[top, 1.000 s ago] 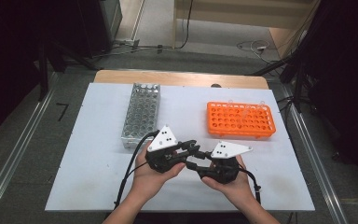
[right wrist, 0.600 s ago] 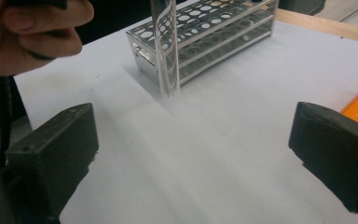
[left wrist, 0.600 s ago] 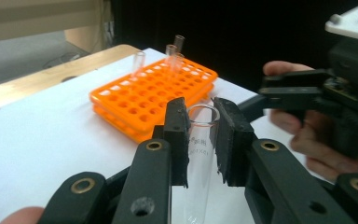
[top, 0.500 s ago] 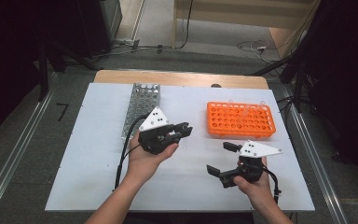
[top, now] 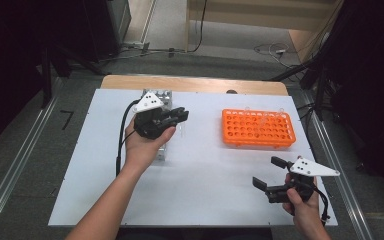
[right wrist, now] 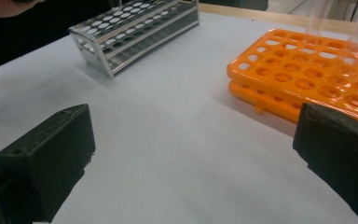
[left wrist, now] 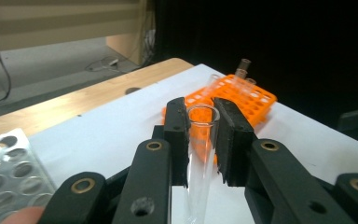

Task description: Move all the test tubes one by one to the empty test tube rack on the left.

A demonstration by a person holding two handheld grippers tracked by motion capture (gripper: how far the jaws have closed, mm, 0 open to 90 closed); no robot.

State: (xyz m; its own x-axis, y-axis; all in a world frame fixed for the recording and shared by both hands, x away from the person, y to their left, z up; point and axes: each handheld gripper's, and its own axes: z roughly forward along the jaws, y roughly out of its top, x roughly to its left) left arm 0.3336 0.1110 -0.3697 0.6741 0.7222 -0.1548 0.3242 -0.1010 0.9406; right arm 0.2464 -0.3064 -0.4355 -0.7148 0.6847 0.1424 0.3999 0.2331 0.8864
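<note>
My right hand-held gripper (top: pixel 270 176) sits nearest me, low over the bench (top: pixel 205 185), on the near side of the orange rack (top: pixel 258 128) and well apart from it; its jaws have just been opening and stand wide with nothing between them. Farther out, to the left of the orange rack, my left hand-held gripper (top: pixel 180 116) is clamped on a clear glass test tube (left wrist: pixel 201 154), its open mouth showing between the pads. That hand is over the metal rack (right wrist: pixel 135 30), which lies across the bench from the orange rack. As I read it, the tube is bound for a hole in the metal rack. I should keep it upright, line its bottom over one hole, lower slowly, and release only once it is seated. A few tubes (left wrist: pixel 242 70) stand at the orange rack's far end.
</note>
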